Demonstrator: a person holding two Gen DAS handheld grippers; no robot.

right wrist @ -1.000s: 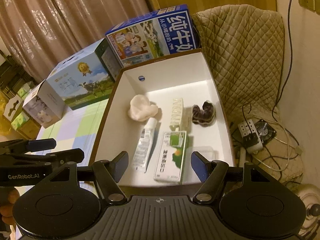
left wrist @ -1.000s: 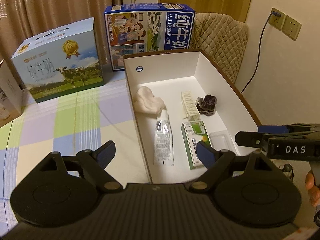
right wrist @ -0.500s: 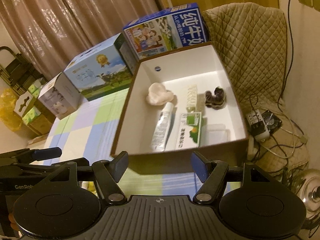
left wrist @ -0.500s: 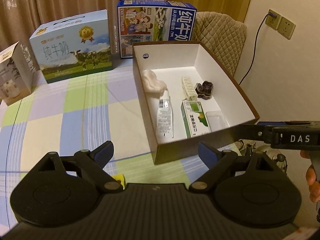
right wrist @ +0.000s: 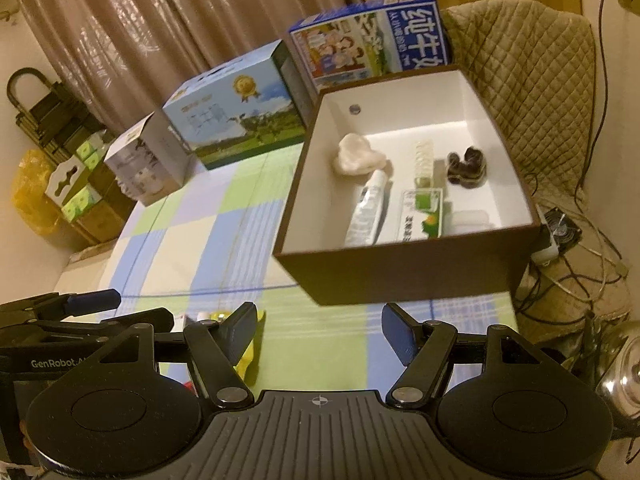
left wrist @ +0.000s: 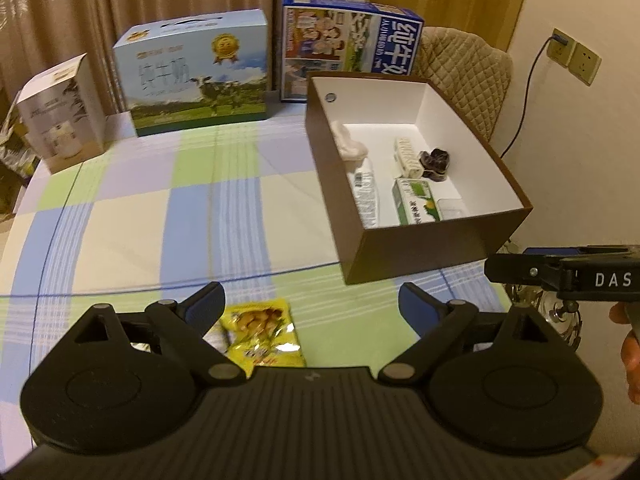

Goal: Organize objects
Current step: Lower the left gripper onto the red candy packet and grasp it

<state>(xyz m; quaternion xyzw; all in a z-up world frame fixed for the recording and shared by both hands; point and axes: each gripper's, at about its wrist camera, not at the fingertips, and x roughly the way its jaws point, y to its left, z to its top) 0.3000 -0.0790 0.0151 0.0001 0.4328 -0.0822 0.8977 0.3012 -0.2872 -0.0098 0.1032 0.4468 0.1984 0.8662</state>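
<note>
Left tongs (left wrist: 312,300) spread wide, nothing between them, low centre of the left wrist view, above the table (left wrist: 160,216). Right tongs (right wrist: 319,330) also wide apart and empty, bottom centre of the right wrist view; they show side-on at the right edge of the left view.

Yellow snack packet (left wrist: 260,332) lies flat on the checked cloth, lower centre of the left view, just beside the left tongs' left finger. In the right view only its yellow edge shows behind the left finger, lower left.

Brown box (left wrist: 420,248), white inside, sits right of centre in the left view, well apart from the packet. Inside: white tube (left wrist: 366,196), green-white carton (left wrist: 416,208), cream cloth lump (left wrist: 350,144), pale ridged bar (left wrist: 408,156), dark clip-like item (left wrist: 434,160), clear plastic piece (left wrist: 452,208).

Upper frame: three milk cartons along the far table edge, a grey-white one (left wrist: 60,120), a light blue one (left wrist: 196,80), a dark blue one (left wrist: 348,36). Quilted chair back (left wrist: 464,72) upper right.
</note>
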